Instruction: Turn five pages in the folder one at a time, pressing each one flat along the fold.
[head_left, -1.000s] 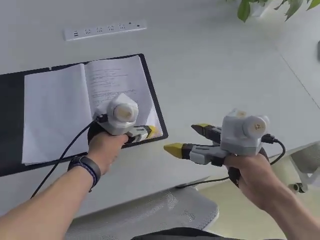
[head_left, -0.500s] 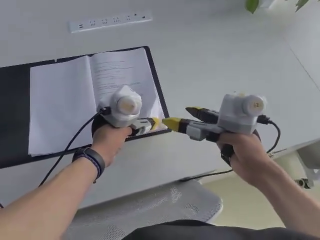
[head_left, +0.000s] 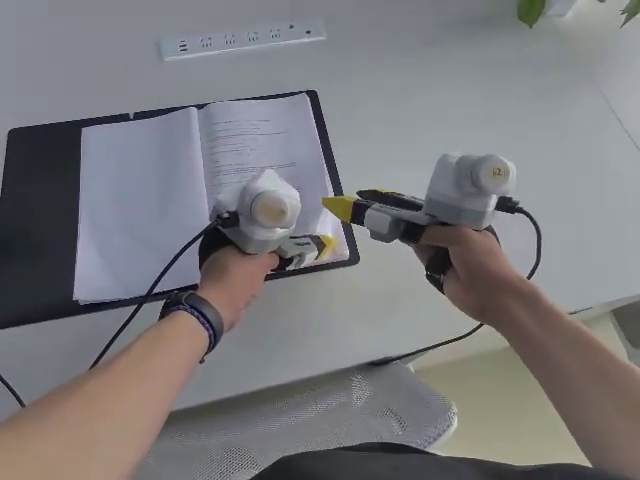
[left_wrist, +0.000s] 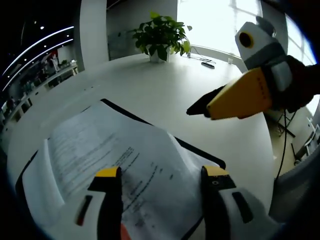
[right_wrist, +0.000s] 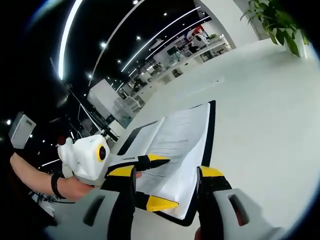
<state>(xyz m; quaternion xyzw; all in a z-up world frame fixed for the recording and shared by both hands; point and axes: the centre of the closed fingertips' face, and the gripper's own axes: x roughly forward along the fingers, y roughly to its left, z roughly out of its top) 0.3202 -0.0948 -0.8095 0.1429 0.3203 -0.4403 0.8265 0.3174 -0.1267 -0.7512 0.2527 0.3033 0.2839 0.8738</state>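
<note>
room: big open-plan office, ceiling strip lights, bright windows, potted plant (left_wrist: 159, 37) at the far end of the bench
bench (head_left: 450, 90): white, smooth, matte; power strip (head_left: 243, 40) at the back, mesh chair (head_left: 330, 420) tucked under the near edge
folder (head_left: 40, 200): black, lying open and flat on the bench, in front of the person and a bit left
right-hand page (head_left: 265, 140): printed text, lies flat, lower right corner near the folder's edge; left page (head_left: 140, 210) looks blank
left claw (left_wrist: 161, 172): jaws apart, sitting over the lower right corner of the printed page, nothing pinched as far as I can tell
right claw (head_left: 350, 202): jaws apart, empty, just beside the folder's right edge, pointing toward the left claw
step: probably picking up the next page at that corner
how: catch one sheet only, lift the corner low, swing it across without creasing; then slide a claw tip down along the fold to press it flat
</note>
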